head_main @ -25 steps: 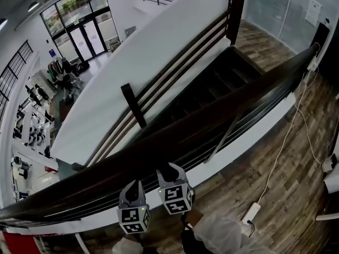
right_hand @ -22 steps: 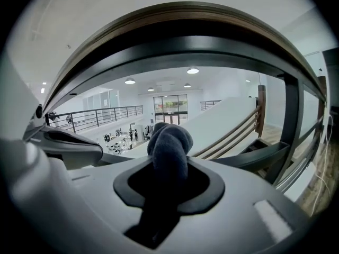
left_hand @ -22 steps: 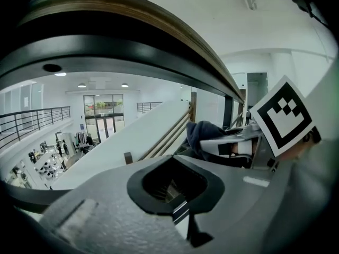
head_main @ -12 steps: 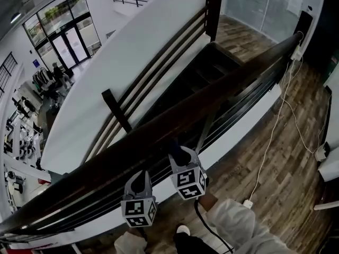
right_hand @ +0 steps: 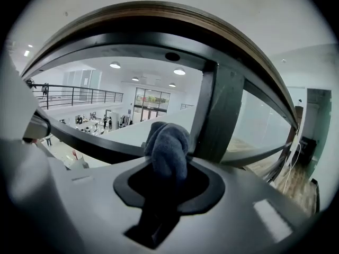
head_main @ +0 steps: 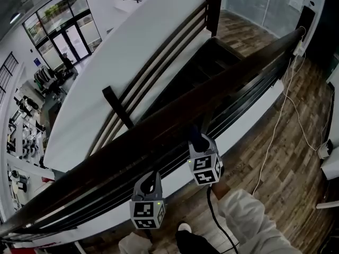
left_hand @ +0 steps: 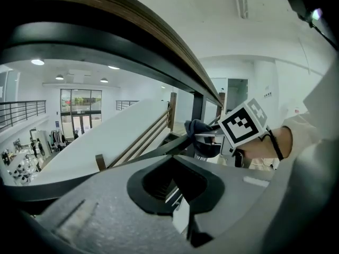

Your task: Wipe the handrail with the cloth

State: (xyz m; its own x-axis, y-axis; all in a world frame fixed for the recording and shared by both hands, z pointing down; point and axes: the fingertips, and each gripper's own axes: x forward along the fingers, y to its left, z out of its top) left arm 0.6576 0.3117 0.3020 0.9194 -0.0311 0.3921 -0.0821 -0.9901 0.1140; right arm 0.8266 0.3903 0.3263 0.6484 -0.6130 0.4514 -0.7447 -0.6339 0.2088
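Observation:
A dark wooden handrail [head_main: 241, 70] runs diagonally from lower left to upper right in the head view. My right gripper [head_main: 196, 141] is pressed against its near side, shut on a dark grey-blue cloth [right_hand: 167, 150] that bulges out between the jaws. The left gripper view shows that cloth [left_hand: 199, 133] against the rail's underside [left_hand: 132, 33], beside the right gripper's marker cube [left_hand: 243, 123]. My left gripper [head_main: 152, 179] hangs lower left of it, just below the rail, jaws together and holding nothing.
A dark baluster post [right_hand: 220, 115] stands right behind the cloth. Thin lower rails [head_main: 241, 107] run under the handrail. Beyond them drops a stairwell [head_main: 212, 70] with a white side wall [head_main: 132, 52]. A white cable [head_main: 275, 136] trails over the wooden floor.
The right gripper has slid the cloth rightward and up along the handrail. The left gripper has followed a little to the right, staying below the rail.

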